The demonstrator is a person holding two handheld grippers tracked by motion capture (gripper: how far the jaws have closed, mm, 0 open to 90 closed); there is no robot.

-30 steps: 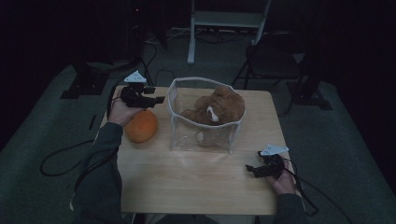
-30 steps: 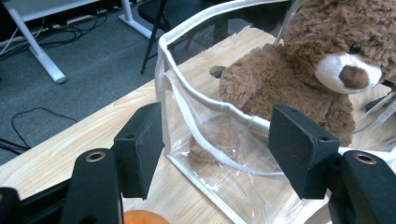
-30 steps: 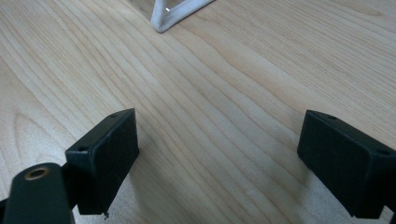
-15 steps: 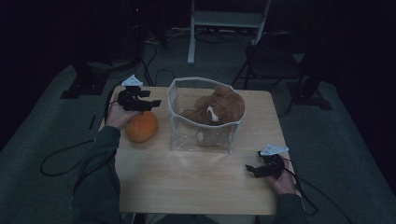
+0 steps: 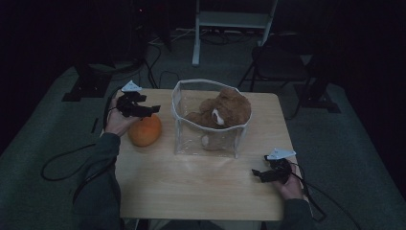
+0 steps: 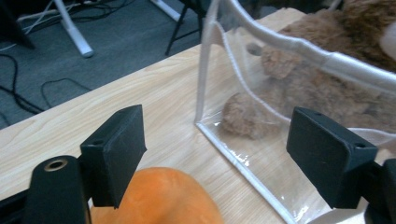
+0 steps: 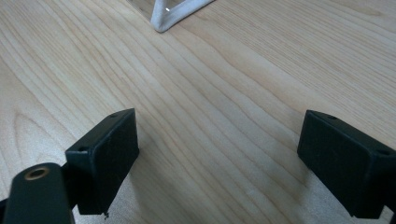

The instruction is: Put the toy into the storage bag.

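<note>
An orange plush ball [image 5: 144, 130] lies on the wooden table [image 5: 201, 191], left of a clear soft bag [image 5: 191, 139] that holds a brown teddy bear [image 5: 225, 111]. My left gripper [image 5: 152, 110] hovers just above the ball's far side and points toward the bag. Its jaws have just been opening and now stand wide. In the left gripper view the ball [image 6: 159, 198] lies low between the jaws, with neither pad pressing on it. The bag's corner [image 6: 205, 126] and the bear [image 6: 303, 88] are ahead. My right gripper [image 5: 258, 173] rests open at the table's near right with nothing in it.
In the right gripper view, bare wood lies under the right gripper [image 7: 219, 158], with a corner of the bag [image 7: 173, 16] farther off. Cables [image 5: 62, 163] trail off the table's left side. A chair [image 5: 282, 62] and stand legs [image 5: 201, 43] are on the floor behind.
The left gripper has sunk slightly over the orange ball. The ball, the bag with the bear and the right gripper have stayed where they were.
</note>
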